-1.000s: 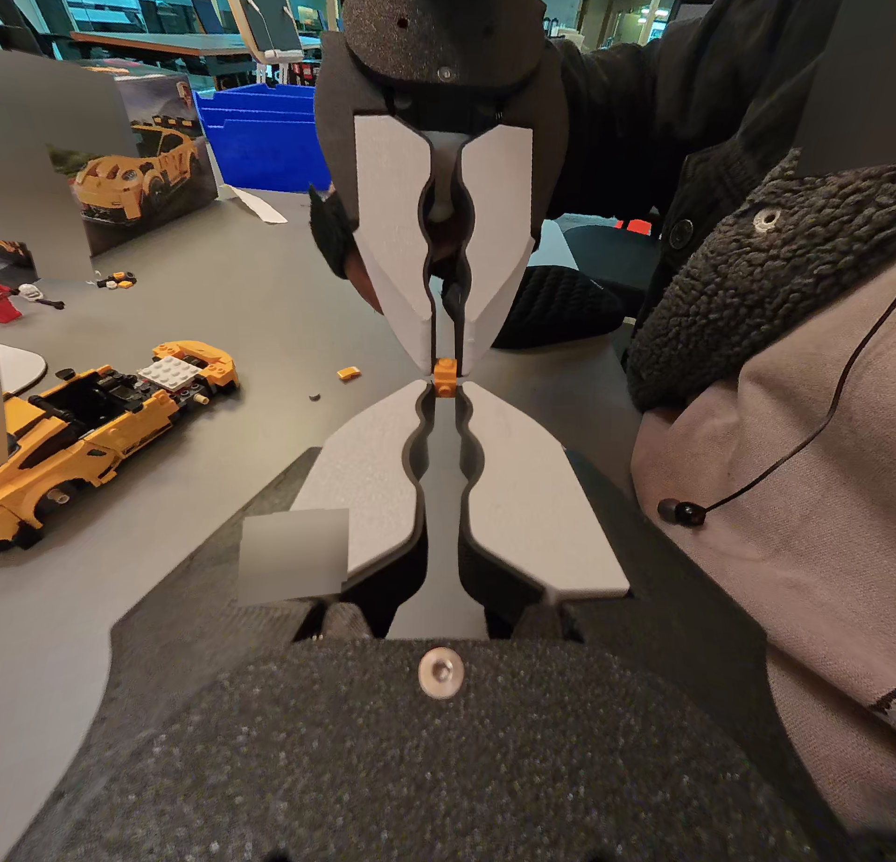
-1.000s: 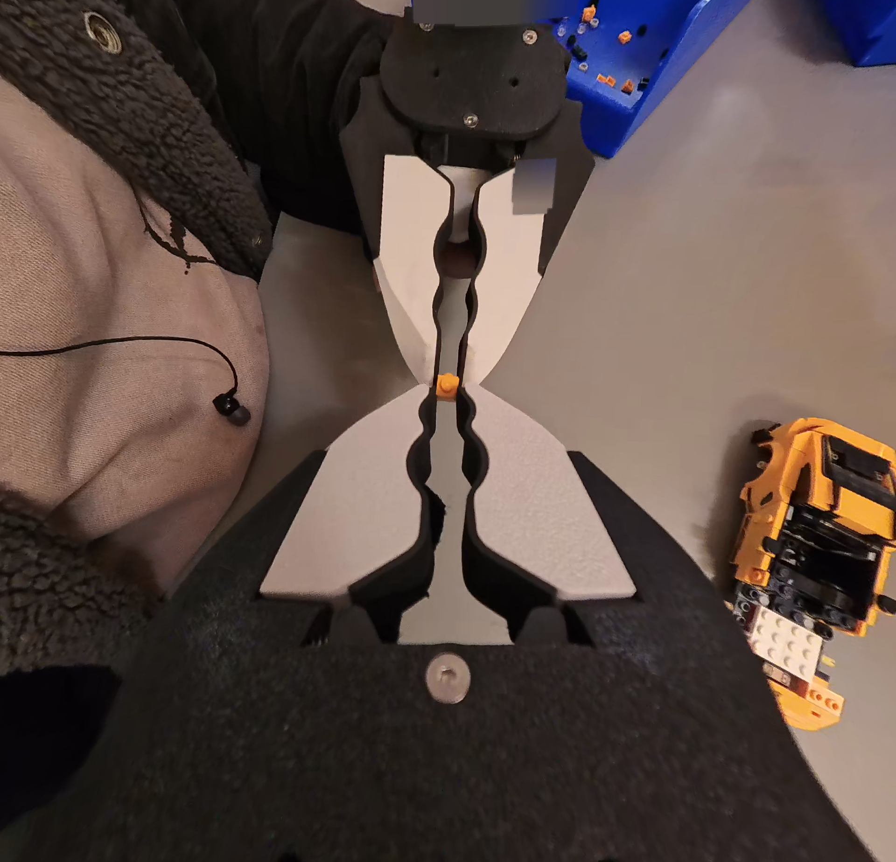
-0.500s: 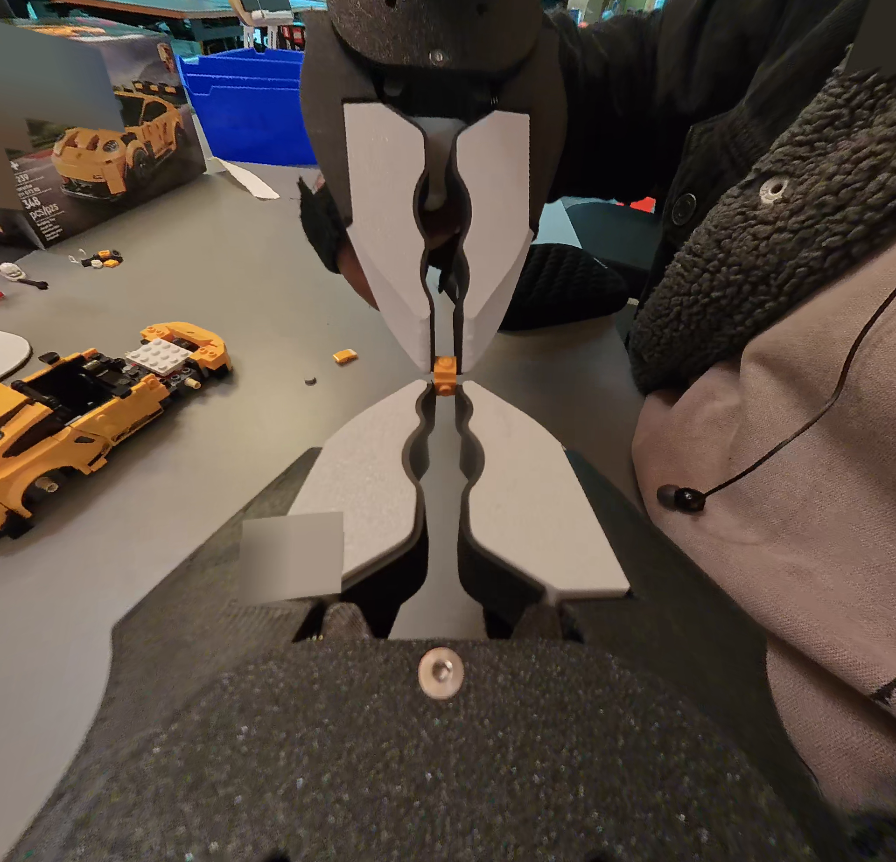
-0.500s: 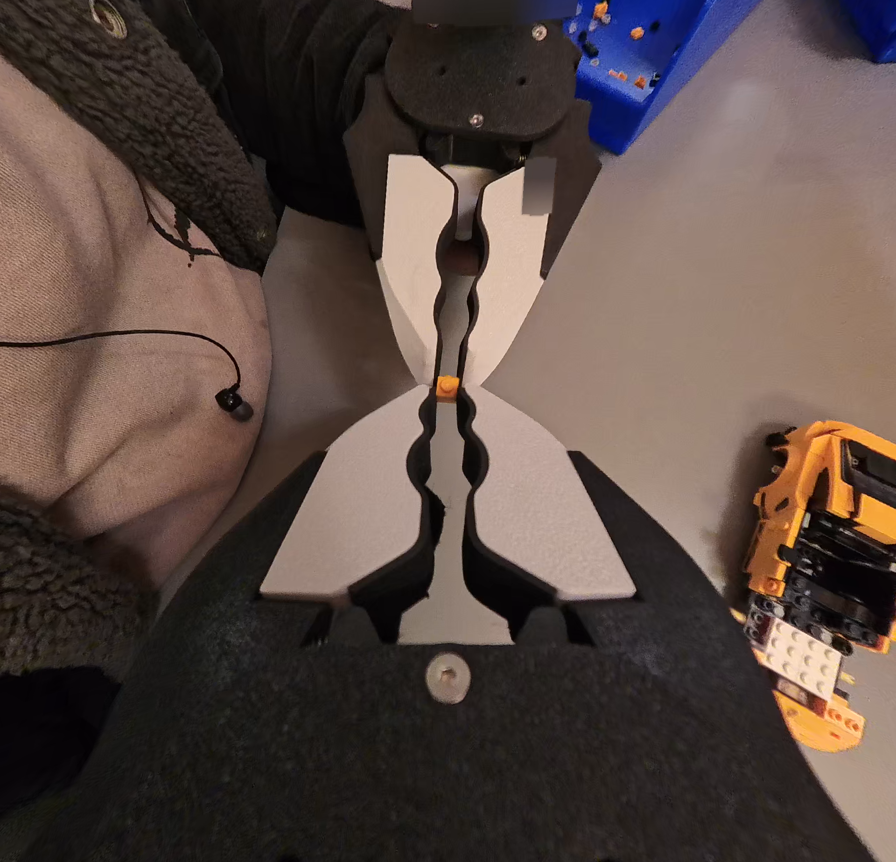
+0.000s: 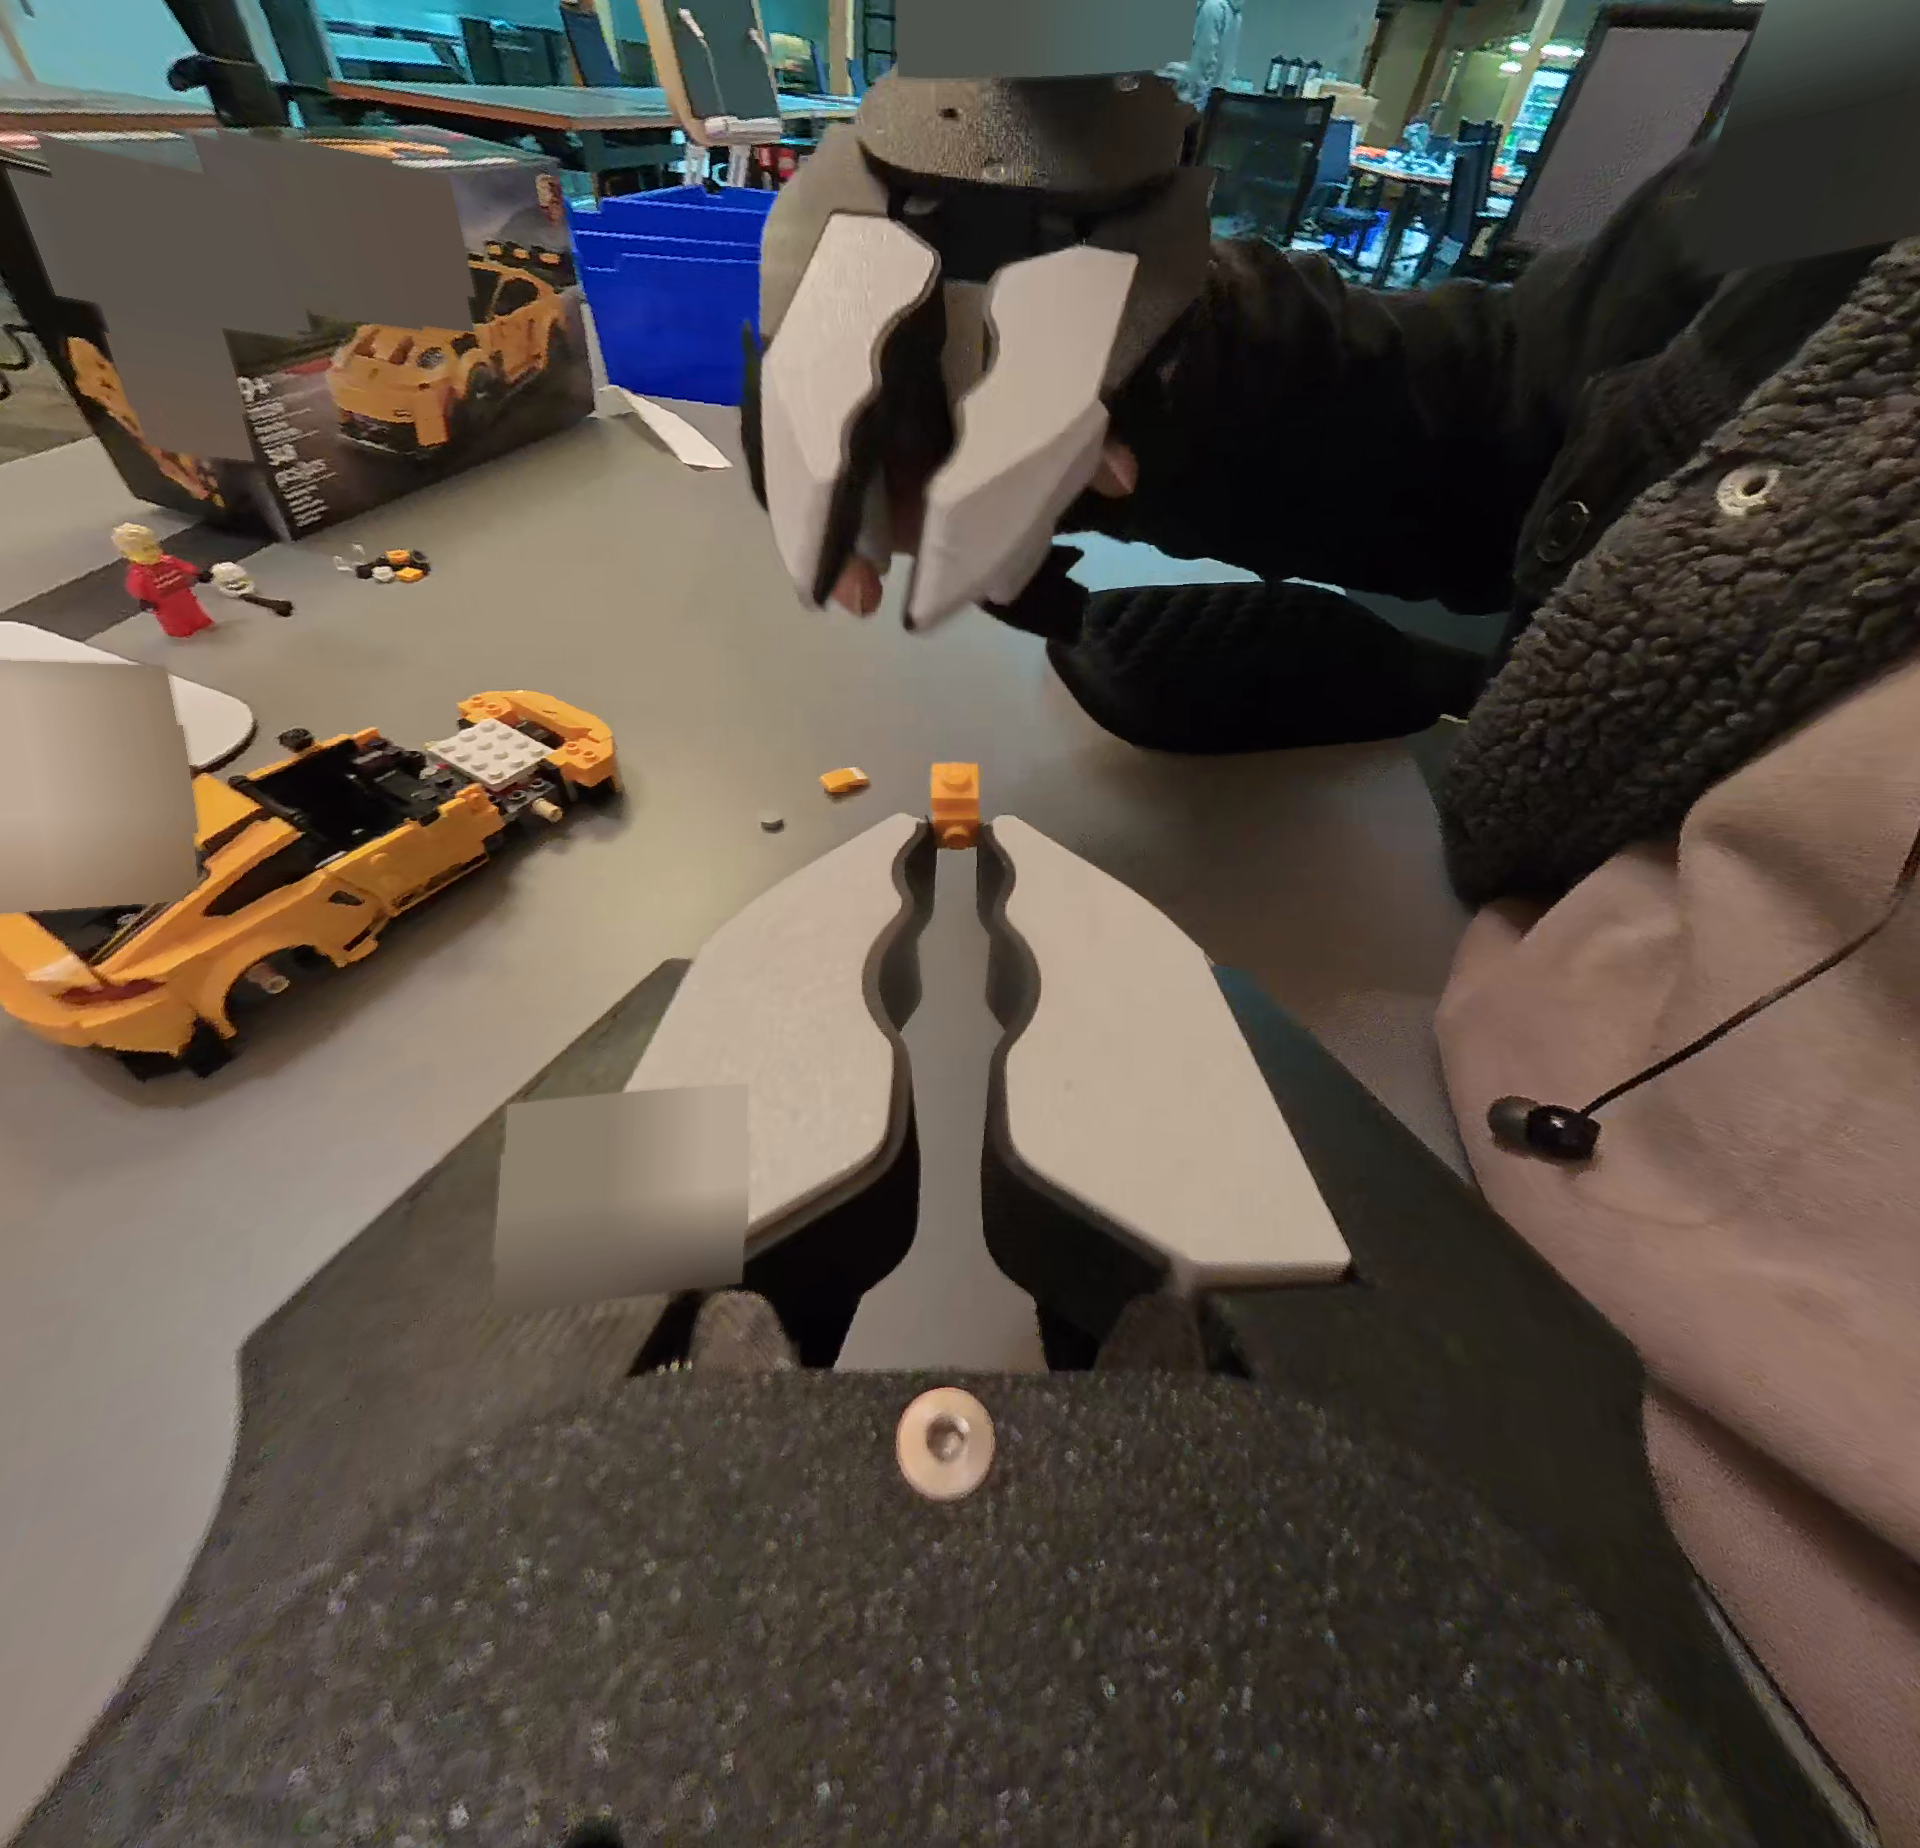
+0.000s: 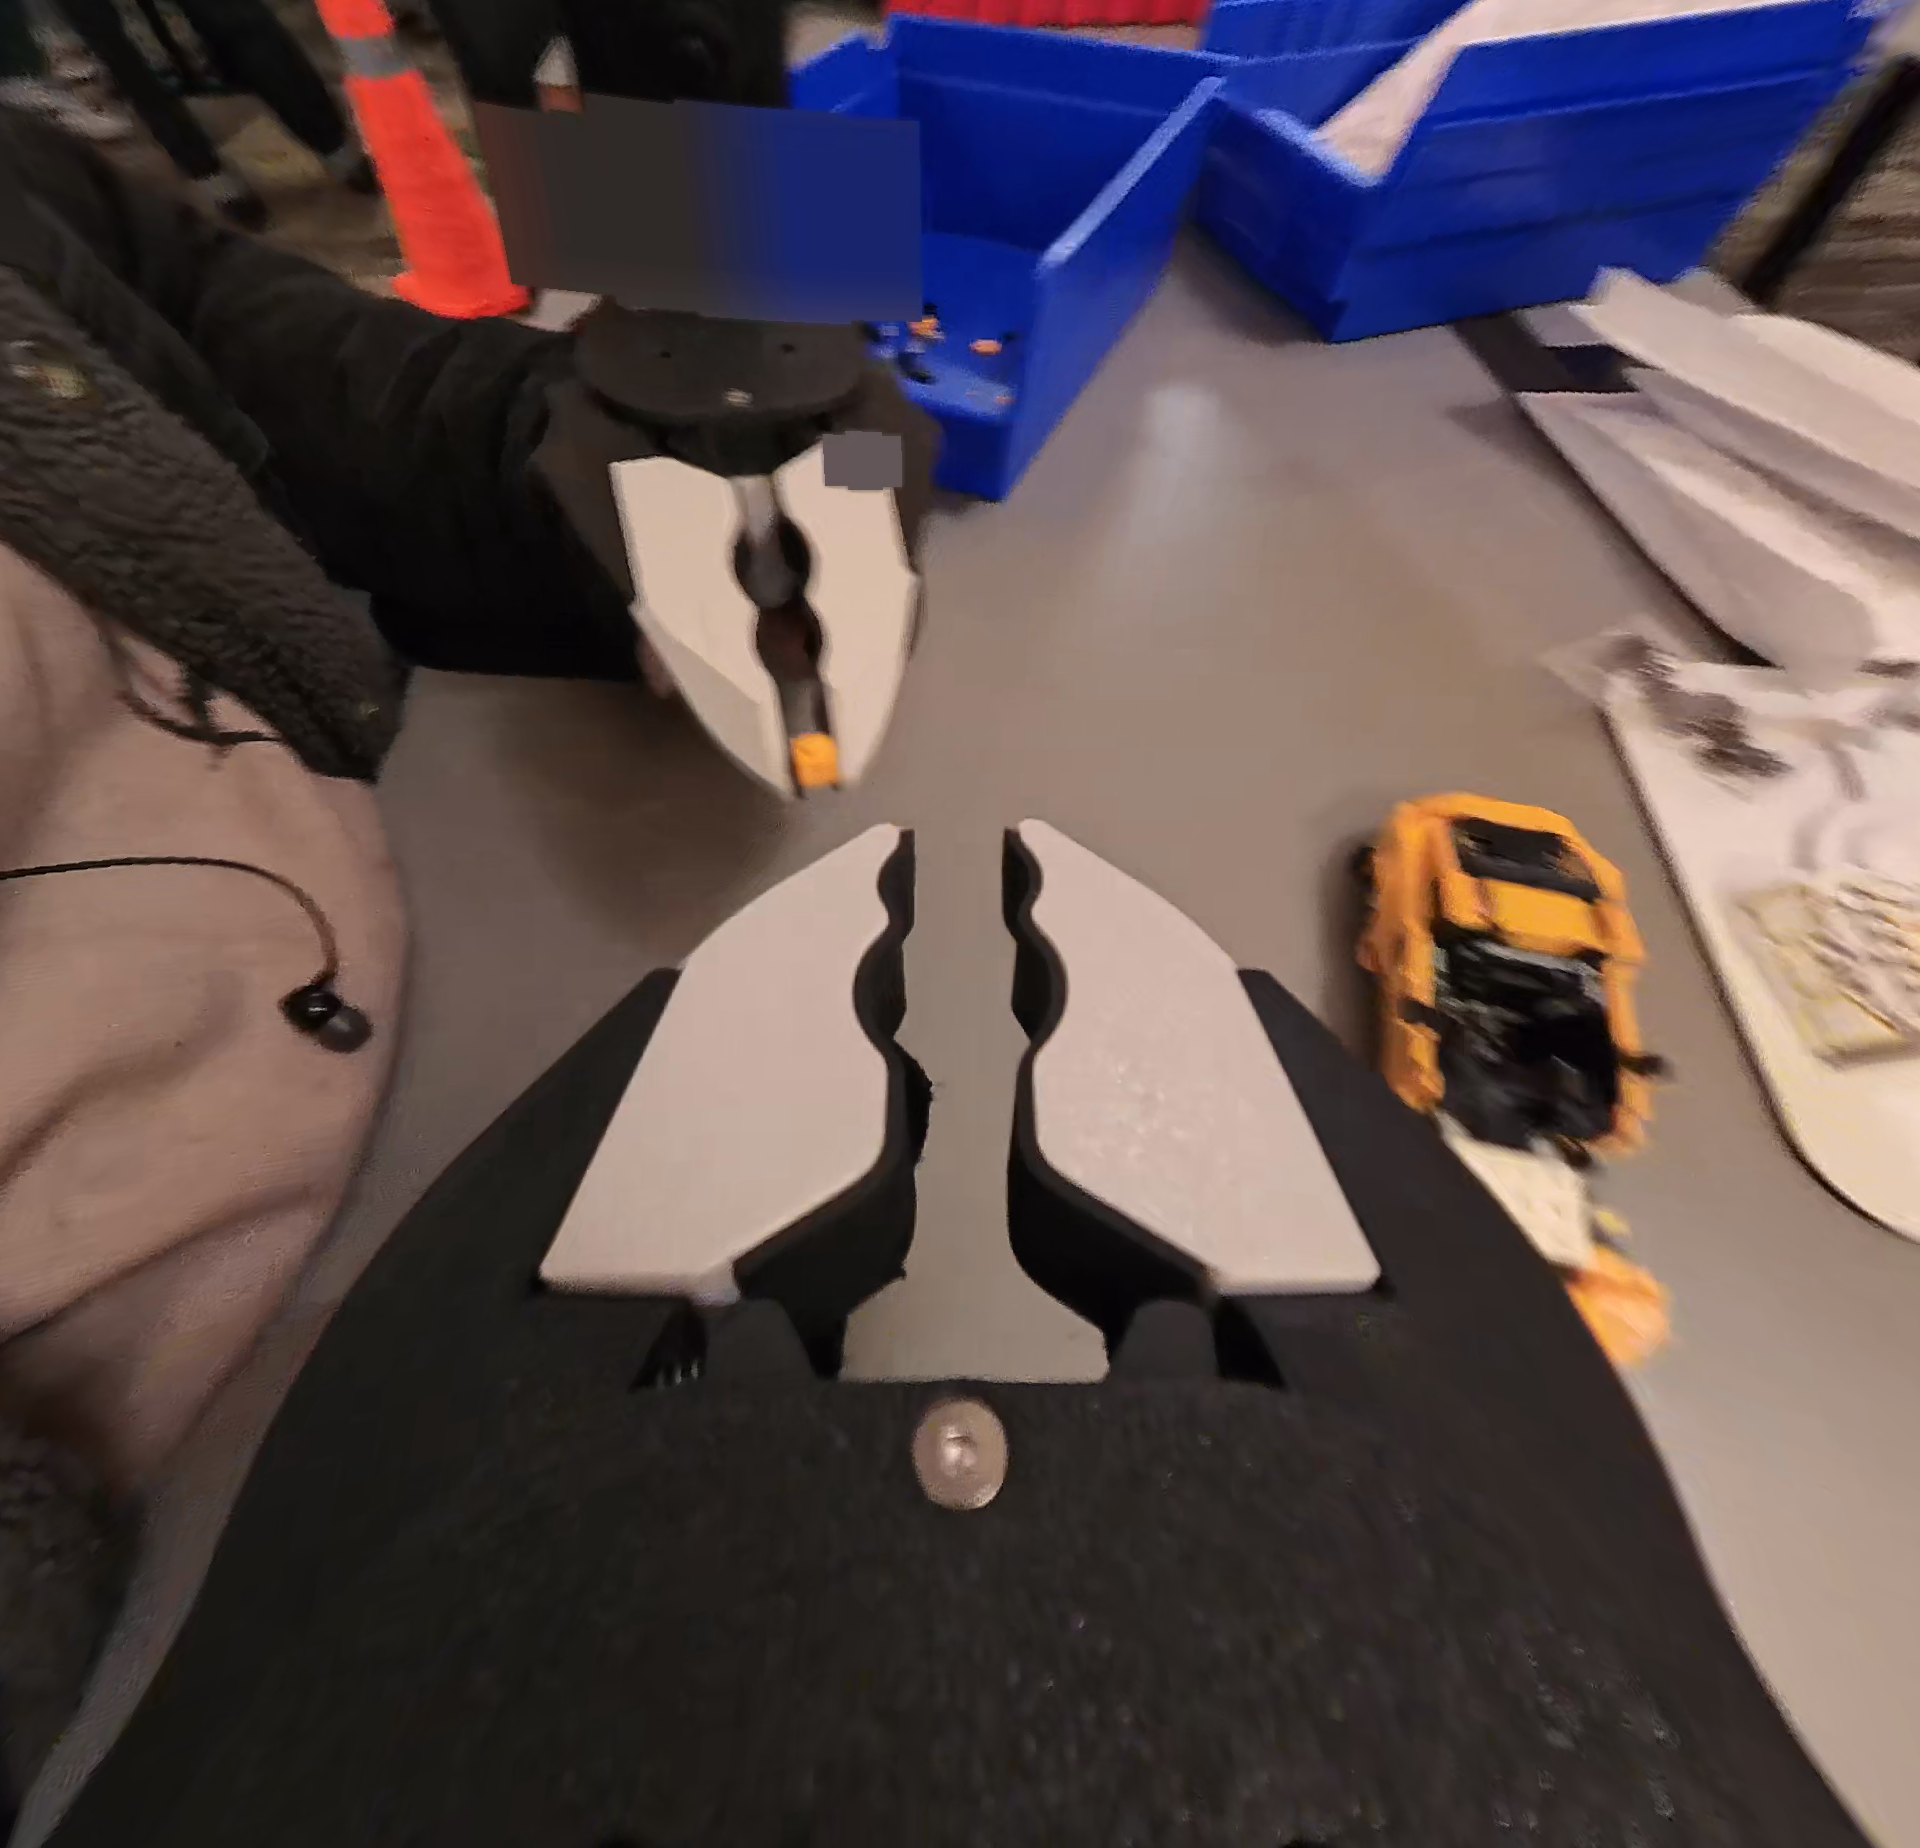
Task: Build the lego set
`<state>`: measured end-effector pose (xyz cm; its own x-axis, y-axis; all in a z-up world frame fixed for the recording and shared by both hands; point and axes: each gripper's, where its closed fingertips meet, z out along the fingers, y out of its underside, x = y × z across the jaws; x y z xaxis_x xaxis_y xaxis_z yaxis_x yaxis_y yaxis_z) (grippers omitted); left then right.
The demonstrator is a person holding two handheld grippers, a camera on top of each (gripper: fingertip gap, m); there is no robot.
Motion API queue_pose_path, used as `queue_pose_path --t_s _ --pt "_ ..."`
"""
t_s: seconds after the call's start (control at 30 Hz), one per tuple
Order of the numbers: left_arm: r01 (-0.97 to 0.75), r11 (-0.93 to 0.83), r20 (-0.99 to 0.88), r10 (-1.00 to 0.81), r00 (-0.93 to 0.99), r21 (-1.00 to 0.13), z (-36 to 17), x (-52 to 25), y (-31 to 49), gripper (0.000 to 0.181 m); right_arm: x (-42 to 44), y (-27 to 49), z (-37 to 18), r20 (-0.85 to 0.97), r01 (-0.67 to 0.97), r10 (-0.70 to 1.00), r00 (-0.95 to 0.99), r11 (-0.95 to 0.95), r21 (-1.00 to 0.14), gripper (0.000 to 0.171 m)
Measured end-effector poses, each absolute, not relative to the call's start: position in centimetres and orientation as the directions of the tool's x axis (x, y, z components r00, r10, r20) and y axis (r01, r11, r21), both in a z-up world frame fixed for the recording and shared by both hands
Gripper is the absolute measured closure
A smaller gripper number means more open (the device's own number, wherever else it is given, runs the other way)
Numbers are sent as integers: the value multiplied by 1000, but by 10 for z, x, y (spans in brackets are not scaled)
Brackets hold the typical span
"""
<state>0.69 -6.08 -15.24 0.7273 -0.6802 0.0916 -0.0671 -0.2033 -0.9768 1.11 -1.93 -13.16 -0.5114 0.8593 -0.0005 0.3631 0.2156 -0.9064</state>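
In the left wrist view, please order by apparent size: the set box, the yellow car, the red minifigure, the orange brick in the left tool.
1. Set box and yellow car: similar in apparent size, so unranked.
2. Red minifigure.
3. Orange brick, held in the left tool, though nearest the camera.

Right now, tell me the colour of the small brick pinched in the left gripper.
Orange. The small brick shows best in the left wrist view.
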Motion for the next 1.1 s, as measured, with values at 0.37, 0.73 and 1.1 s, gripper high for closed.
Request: queue_pose_path --t_s 0.37,0.73,1.1 --pt "-72 -235 99 -642 760 -969 -161 1 -54 174 66 85 -194 13 633 979 -204 142 -761 161" --pt "-85 -244 92 -632 769 -966 -165 0 -53 174 44 46 -211 11 616 942 -334 227 -754 161" --pt "-88 -252 94 -629 772 -964 -166 -1 -53 174 21 6 -169 -50 397 903 -427 137 -907 162"
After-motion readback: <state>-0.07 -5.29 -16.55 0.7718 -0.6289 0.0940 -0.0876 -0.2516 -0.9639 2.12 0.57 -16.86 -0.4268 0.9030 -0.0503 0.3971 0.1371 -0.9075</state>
